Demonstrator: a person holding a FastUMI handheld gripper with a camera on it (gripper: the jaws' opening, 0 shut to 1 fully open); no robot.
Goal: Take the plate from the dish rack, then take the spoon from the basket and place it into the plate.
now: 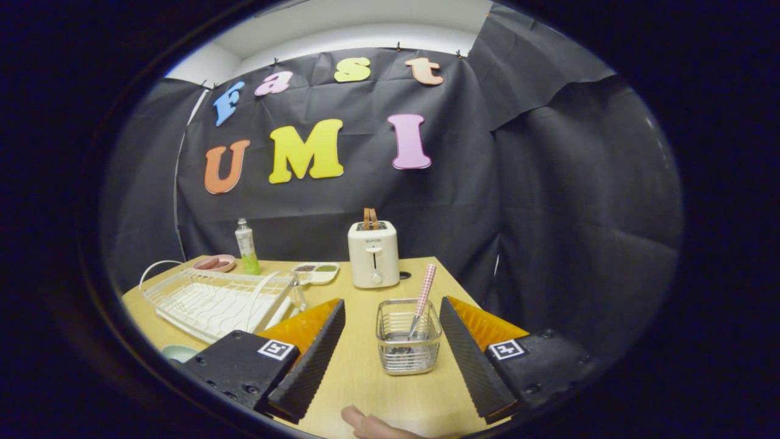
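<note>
My gripper is open, its two black ribbed fingers spread wide over the wooden table. Between the fingers, slightly ahead, stands a small wire basket. A spoon with a pink checked handle leans upright in it, handle tilted toward the right. The white dish rack lies to the left of the left finger and looks empty. A pale plate peeks out at the near left, mostly hidden behind the left finger's black body.
A white toaster with bread in it stands beyond the basket. Farther back on the left are a green-and-white bottle, a pink dish and a small divided tray. A person's fingertip shows at the near table edge.
</note>
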